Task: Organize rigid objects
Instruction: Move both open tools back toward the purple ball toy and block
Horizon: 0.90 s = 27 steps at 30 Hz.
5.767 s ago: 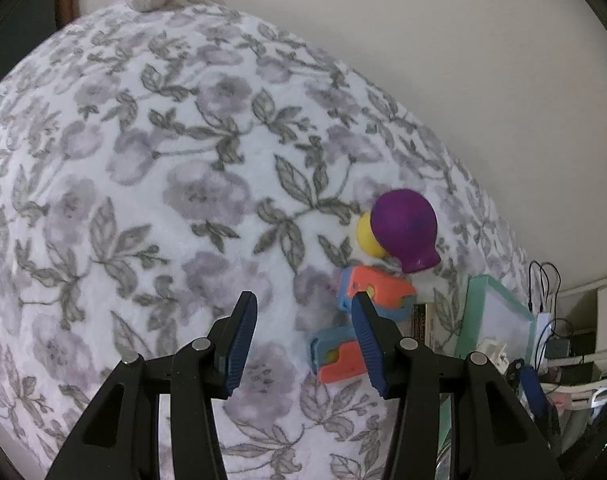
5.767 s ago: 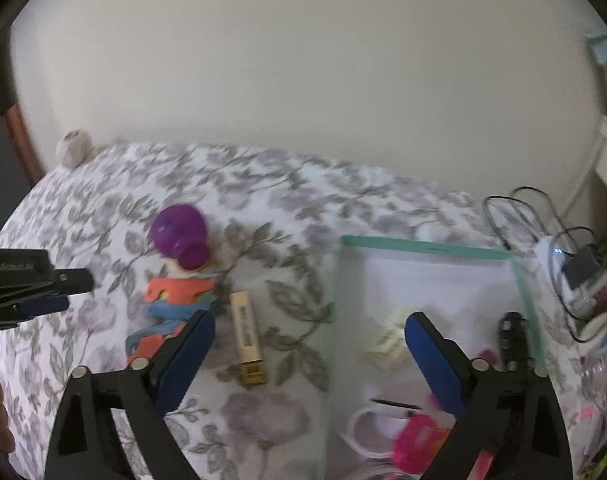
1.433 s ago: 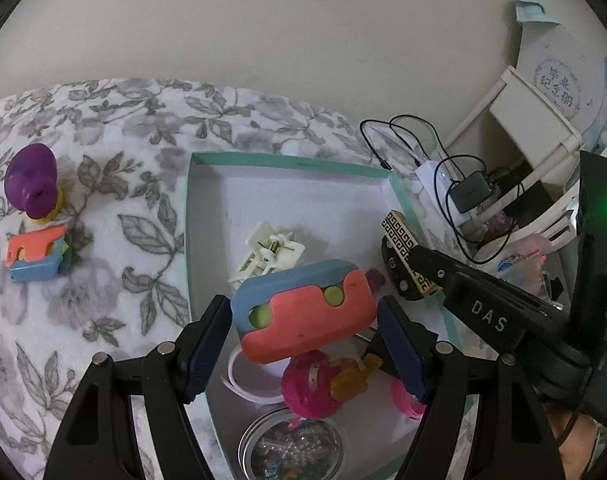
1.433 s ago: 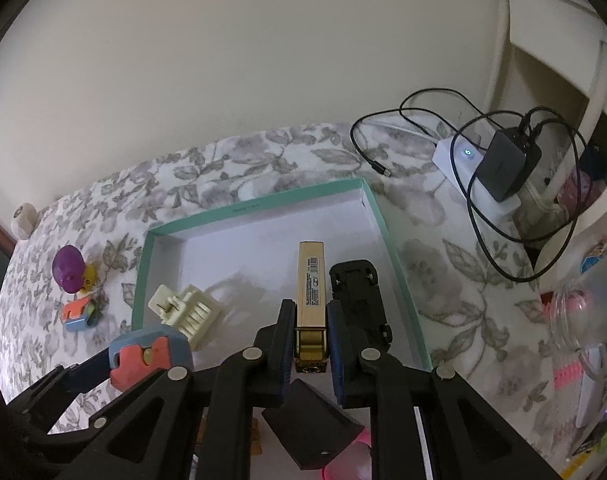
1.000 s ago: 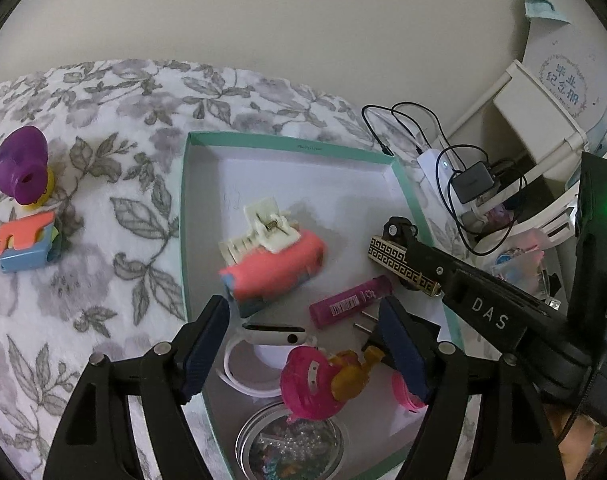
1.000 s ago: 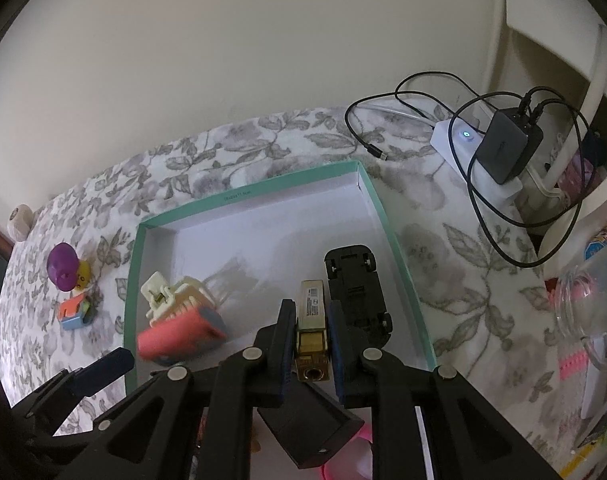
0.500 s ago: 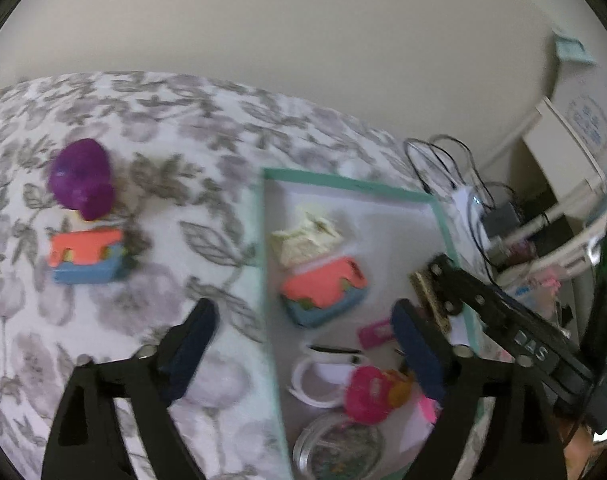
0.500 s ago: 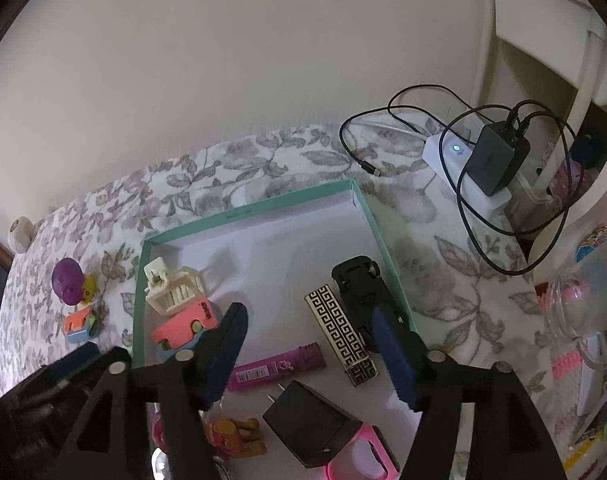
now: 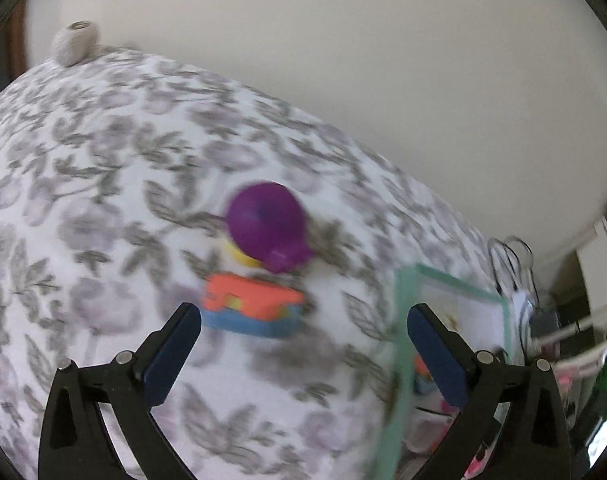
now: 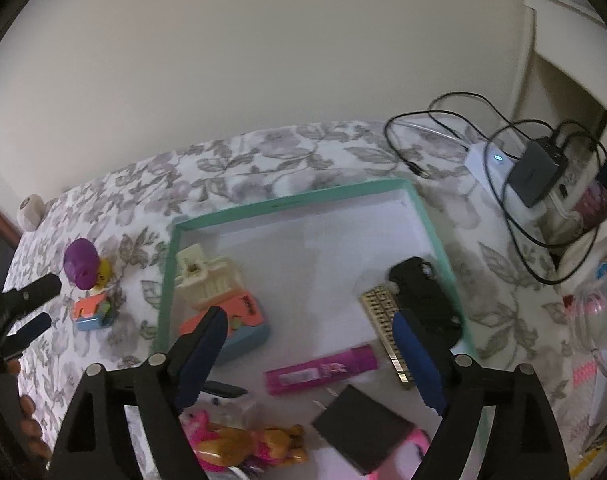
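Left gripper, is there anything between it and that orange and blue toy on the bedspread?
Nothing: in the left wrist view only bare floral bedspread separates the open left gripper from the orange-and-blue toy.

**Toys split between teal tray and floral cover**

Landmark: teal-rimmed tray [image 10: 423,208], white floor. Inside it: cream plastic clip [image 10: 201,276] at the left wall; orange-and-blue block toy [image 10: 239,326] touching the clip's near side; black toy car [image 10: 423,296] along the right wall; gold patterned bar [image 10: 387,332] just left of the car; magenta tube [image 10: 323,368] lying flat near the middle; black charger block [image 10: 363,426] and pink-orange figure [image 10: 247,442] at the near end. Left of the tray, on the floral cover: purple bulb toy [image 9: 269,224] against a yellow ball [image 10: 103,270], second orange-and-blue block toy [image 9: 253,308] just nearer.
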Available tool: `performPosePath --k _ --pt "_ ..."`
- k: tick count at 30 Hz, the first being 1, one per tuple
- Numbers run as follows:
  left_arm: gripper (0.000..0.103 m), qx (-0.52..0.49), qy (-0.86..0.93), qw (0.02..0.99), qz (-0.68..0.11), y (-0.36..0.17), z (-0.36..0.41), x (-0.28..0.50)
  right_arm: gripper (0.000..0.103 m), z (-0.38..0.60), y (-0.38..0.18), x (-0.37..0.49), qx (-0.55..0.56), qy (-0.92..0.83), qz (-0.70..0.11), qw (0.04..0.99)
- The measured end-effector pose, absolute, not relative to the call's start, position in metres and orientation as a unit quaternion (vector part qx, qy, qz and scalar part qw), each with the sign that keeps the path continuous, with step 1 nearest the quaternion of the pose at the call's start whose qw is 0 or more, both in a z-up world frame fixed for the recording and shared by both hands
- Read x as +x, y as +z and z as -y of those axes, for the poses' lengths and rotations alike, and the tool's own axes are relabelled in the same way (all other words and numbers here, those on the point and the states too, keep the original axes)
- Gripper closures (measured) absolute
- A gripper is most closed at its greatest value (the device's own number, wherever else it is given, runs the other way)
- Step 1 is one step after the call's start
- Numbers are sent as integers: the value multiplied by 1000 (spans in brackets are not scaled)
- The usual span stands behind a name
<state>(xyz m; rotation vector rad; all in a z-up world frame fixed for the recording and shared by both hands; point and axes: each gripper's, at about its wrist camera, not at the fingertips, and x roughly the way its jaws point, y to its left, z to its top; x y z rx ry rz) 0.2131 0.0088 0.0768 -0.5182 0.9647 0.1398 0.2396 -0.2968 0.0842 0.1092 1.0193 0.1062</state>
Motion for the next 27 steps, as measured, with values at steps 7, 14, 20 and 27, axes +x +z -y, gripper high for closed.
performPosePath --k 7,14,20,27 --pt "0 -250 133 843 -457 77 -62 203 11 248 95 235 31 93 -466 879" --pt "0 -269 176 834 -449 79 -103 191 11 194 101 226 5 133 -445 886" --pt "0 -289 195 827 -440 77 -126 184 11 144 96 218 -35 163 -436 885" --pt "0 -290 226 815 -448 71 -147 178 11 90 70 214 -75 191 -444 872"
